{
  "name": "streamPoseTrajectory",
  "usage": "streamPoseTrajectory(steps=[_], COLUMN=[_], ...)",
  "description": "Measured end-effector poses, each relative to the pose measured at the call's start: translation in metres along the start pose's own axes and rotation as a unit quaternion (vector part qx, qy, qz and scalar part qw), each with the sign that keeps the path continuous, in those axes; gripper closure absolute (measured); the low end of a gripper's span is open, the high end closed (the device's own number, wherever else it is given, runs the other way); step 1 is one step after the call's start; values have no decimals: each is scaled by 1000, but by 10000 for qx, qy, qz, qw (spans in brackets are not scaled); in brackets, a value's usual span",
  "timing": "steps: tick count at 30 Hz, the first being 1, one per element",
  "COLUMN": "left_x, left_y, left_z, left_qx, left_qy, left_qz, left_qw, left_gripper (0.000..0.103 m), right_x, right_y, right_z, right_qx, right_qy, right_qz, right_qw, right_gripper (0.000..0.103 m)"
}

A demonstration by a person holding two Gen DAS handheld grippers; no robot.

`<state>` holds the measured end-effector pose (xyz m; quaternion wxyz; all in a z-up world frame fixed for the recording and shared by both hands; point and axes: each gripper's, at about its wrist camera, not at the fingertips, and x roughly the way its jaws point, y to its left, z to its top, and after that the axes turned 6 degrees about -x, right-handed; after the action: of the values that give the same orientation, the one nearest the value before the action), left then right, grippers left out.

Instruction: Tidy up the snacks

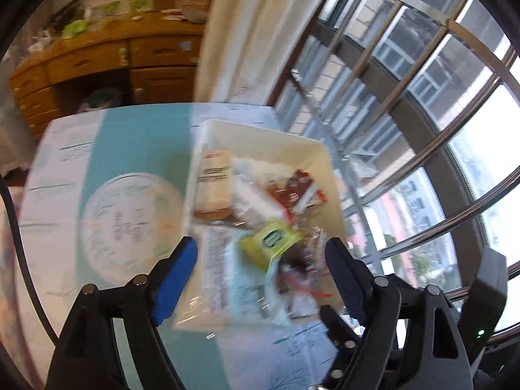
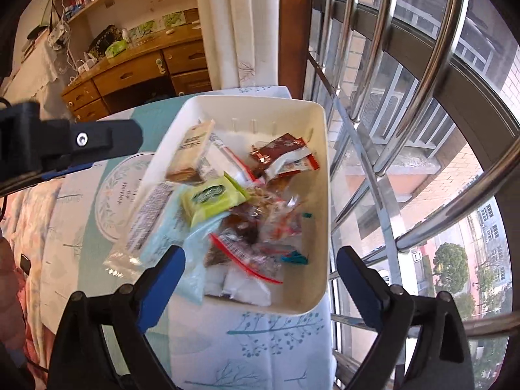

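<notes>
A white plastic bin point(image 2: 320, 175) point(image 1: 318, 152) stands on the table by the window, holding several snack packets. Among them lie a yellow-green packet point(image 2: 211, 200) point(image 1: 271, 239), red-brown sachets point(image 2: 279, 149) point(image 1: 299, 188), a beige box point(image 2: 191, 156) point(image 1: 214, 182) and clear bags with red seals point(image 2: 247, 256). A pale blue packet point(image 2: 182, 247) hangs over the bin's left rim. My right gripper point(image 2: 260, 276) hovers open above the bin's near end, nothing between its fingers. My left gripper point(image 1: 261, 260) hovers open over the packets, pads apart from them; its side shows as a black arm point(image 2: 97, 139).
The table wears a teal and white cloth with a round printed motif point(image 1: 130, 224) left of the bin. A window with steel bars point(image 2: 422, 97) runs along the right. A white curtain point(image 2: 227, 26) and a wooden desk point(image 2: 136, 71) stand behind. A hand point(image 2: 9, 292) shows at the left edge.
</notes>
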<state>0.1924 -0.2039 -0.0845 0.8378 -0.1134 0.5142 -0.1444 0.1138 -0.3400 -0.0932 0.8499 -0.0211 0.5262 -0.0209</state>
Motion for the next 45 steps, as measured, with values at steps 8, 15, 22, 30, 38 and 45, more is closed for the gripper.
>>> streamPoseTrajectory(steps=[8,15,22,30,38,45], left_x=[-57,-121,-176,-198,-200,-200], left_y=[75,111,98,81,74,81], left_z=[-38,-73,-82,-101,-125,-133], left_qx=[-446,-514,-172,-221,-153,-304], left_qy=[52,-229,-733,-796,-860,-931], left_qz=[760,1352,1663,1611,1543,1494], left_qw=[9961,9892,9832,9835,9842,9839], left_gripper=[20,18,1,1,1,1], right_x=[-14,-42,-93,-135,-140,-152], right_y=[44,72,91,102,101,109], right_z=[-19,-24,-26,-44,-67,-71], right_qx=[96,-133,-435,-183,194,109], right_qy=[427,522,463,248,144,-99], right_qz=[414,810,1176,921,756,696], right_qw=[9982,9953,9910,9953,9968,9975], right_gripper=[6,6,6,2,0,0])
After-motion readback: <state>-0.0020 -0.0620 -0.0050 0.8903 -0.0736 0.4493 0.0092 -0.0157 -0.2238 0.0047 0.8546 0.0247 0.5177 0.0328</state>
